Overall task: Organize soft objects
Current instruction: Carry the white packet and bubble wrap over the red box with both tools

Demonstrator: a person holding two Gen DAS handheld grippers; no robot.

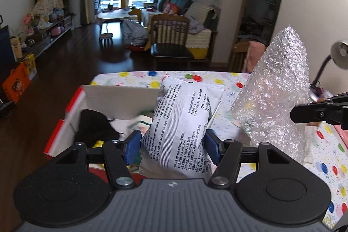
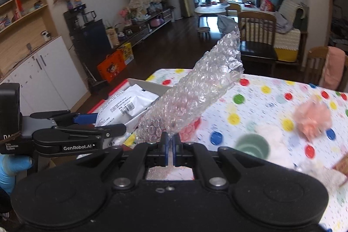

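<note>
My left gripper (image 1: 173,146) is shut on a white printed soft pack (image 1: 182,123) and holds it above the open red-and-white box (image 1: 71,105). The box holds a black soft item (image 1: 93,125) and other things. My right gripper (image 2: 170,150) is shut on a piece of bubble wrap (image 2: 195,90), which stands up over the dotted tablecloth (image 2: 271,90). The bubble wrap also shows in the left wrist view (image 1: 276,90), right of the pack. The left gripper and the pack (image 2: 126,105) show at the left of the right wrist view.
A pink fluffy item (image 2: 313,121), a green cup (image 2: 252,146) and a white fluffy item (image 2: 269,129) lie on the table at the right. A desk lamp (image 1: 339,53) stands at the table's right edge. Wooden chairs (image 1: 171,36) stand beyond the table.
</note>
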